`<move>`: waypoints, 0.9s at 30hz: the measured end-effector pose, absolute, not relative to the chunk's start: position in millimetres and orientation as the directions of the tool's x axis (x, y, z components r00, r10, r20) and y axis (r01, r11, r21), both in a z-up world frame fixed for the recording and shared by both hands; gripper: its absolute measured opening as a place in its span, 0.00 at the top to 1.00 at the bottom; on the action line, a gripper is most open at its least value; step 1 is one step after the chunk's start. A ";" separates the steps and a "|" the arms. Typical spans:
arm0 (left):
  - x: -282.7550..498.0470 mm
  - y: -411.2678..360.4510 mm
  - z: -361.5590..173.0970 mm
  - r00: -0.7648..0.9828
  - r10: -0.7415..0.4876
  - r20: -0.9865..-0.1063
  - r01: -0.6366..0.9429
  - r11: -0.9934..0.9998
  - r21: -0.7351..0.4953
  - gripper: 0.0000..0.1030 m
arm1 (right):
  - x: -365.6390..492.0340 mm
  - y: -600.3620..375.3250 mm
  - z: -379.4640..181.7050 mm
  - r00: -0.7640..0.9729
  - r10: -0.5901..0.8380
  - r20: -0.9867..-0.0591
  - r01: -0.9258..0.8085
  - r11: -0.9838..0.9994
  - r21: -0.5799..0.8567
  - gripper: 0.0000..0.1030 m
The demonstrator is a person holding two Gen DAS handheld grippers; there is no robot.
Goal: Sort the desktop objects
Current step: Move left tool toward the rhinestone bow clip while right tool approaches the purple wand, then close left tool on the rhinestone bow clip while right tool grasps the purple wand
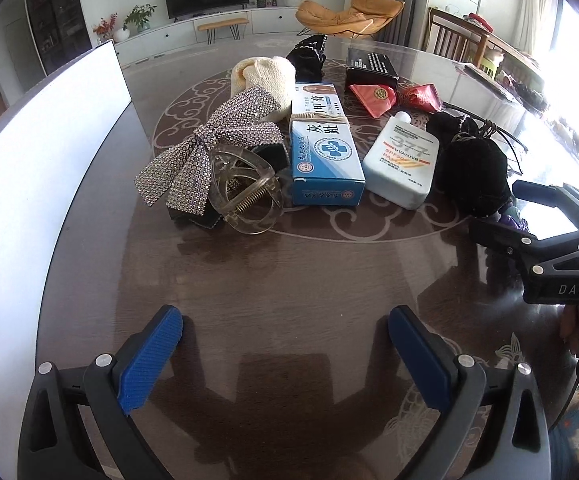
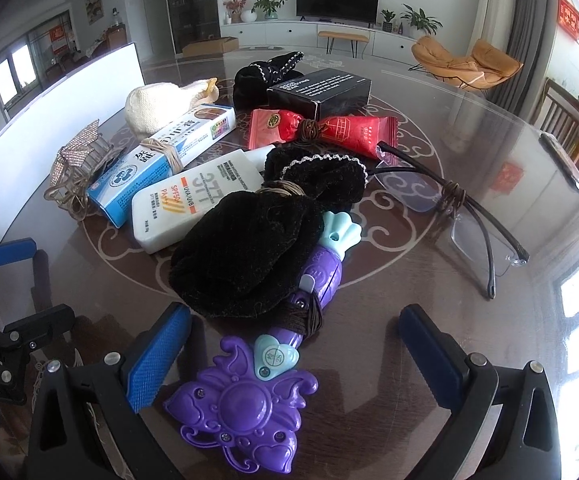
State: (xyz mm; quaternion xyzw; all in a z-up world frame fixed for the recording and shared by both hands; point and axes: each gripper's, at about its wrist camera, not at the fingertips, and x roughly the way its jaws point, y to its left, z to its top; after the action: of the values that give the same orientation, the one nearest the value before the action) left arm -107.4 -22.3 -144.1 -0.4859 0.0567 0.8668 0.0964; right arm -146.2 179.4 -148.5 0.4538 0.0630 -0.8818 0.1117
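My left gripper stands open over bare table, well short of the pile. Ahead of it lie a rhinestone bow, a clear hair claw, a blue-and-white medicine box, a sunscreen bottle and a black velvet pouch. My right gripper is open, one finger on each side of a purple toy wand, not touching it. The wand's handle runs under the black pouch. Glasses lie to the right. Red packets and a black box sit further back.
A white board stands along the left edge of the round glass-topped table. A cream knit piece and a black scrunchie lie at the back. The right gripper enters the left wrist view from the right.
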 end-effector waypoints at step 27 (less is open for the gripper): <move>-189.8 -22.4 -142.7 -0.504 0.162 -0.848 -0.318 -0.948 0.008 0.10 | -145.6 179.7 -148.9 -0.564 -0.141 -0.814 0.254 -0.967 -0.008 0.00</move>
State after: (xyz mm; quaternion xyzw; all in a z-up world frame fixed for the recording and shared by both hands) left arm -189.8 -22.4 -142.7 -0.4781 0.0818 0.8634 0.1388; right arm -145.6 179.7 -148.9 0.4535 0.0621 -0.8820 0.1122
